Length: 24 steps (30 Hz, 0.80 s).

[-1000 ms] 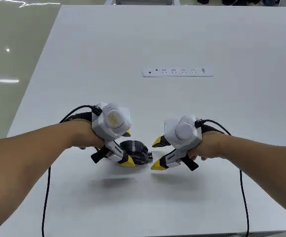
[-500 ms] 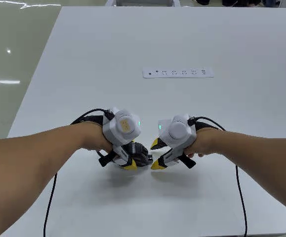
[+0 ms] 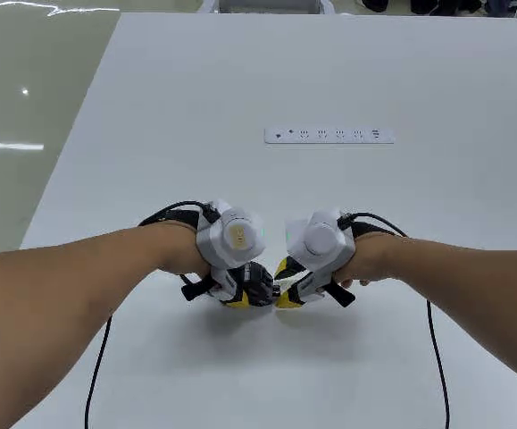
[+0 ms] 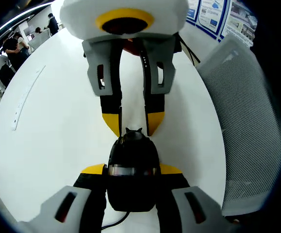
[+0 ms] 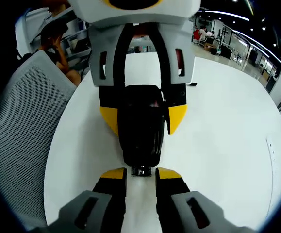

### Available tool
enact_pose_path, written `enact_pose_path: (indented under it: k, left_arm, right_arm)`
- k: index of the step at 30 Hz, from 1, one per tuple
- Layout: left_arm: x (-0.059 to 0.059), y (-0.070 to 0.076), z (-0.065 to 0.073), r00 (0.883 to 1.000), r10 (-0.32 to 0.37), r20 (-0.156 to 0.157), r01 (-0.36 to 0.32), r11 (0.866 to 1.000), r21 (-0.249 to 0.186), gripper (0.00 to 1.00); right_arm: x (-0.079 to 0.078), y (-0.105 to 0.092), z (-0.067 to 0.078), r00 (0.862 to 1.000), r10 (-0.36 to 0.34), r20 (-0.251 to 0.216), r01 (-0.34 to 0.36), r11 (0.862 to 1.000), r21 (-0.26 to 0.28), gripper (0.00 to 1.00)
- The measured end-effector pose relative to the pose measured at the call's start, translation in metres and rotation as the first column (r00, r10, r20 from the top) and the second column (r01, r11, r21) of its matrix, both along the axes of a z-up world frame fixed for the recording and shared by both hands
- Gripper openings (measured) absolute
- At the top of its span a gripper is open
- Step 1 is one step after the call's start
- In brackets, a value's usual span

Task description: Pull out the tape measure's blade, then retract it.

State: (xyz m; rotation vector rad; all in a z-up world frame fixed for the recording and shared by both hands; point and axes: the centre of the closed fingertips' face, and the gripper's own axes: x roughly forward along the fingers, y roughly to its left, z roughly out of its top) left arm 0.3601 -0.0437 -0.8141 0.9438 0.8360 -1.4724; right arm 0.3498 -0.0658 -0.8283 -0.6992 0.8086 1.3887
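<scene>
**White bench, tape measure held between two grippers**

White table (image 3: 151, 107), a power strip (image 3: 329, 135) lying across it farther out. Grey mesh chair (image 4: 242, 121) beside the table edge, seen from the left gripper view. Near the front edge, the black tape measure (image 3: 256, 284) sits between the two tools, just above the surface or on it, cannot tell which. Left gripper (image 4: 133, 170): jaws clamped on both sides of the case, hook end pointing away from it. Right gripper (image 5: 141, 173): faces the case head-on, jaws narrow but parted, yellow tips flanking the blade hook (image 5: 141, 170) with a sliver of gap each side. Blade not drawn out, hook sitting at the case mouth
</scene>
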Motion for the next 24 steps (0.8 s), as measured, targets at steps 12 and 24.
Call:
enact_pose_path:
  k: [12,24]
  left_arm:
    - [0.000,0.000,-0.001,1.000,0.012,-0.002,-0.012,1.000,0.011,0.36]
    - [0.001,-0.001,-0.001,0.999,0.040,-0.014,-0.040,0.999,0.008,0.36]
  right_arm:
    - [0.003,0.000,-0.007,1.000,-0.001,0.028,0.002,0.999,-0.046,0.16]
    - [0.006,-0.001,-0.008,0.998,-0.070,0.004,0.070,0.996,-0.056,0.15]
